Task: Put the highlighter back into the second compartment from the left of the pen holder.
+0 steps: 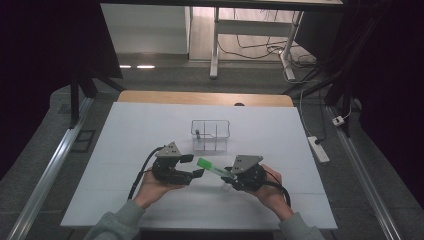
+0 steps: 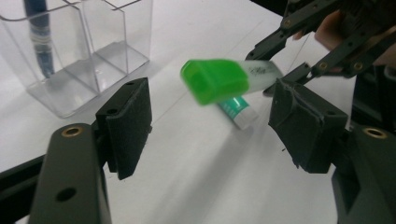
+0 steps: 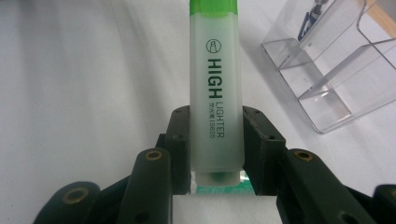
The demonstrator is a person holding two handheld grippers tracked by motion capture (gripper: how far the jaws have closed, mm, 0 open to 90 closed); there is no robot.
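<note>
A: Where is the highlighter [image 1: 212, 166] found, and how is it laid?

B: It is carried above the white counter [image 1: 125, 150], clamped at its tail end between the jaws of the right tool [image 3: 217, 154]. Its long axis is pointed from that tool toward the left tool [image 2: 210, 126], green cap [image 2: 215, 80] leading.

A: And the left tool?

B: Its jaws are spread wide with nothing held. The cap is seen between them, untouched on either side, so the left tool is judged nearer the capped end.

A: What lies beyond?

B: A clear divided holder [image 1: 210, 135] is set farther back on the counter, with a blue pen [image 2: 38, 37] stood in one compartment.
</note>
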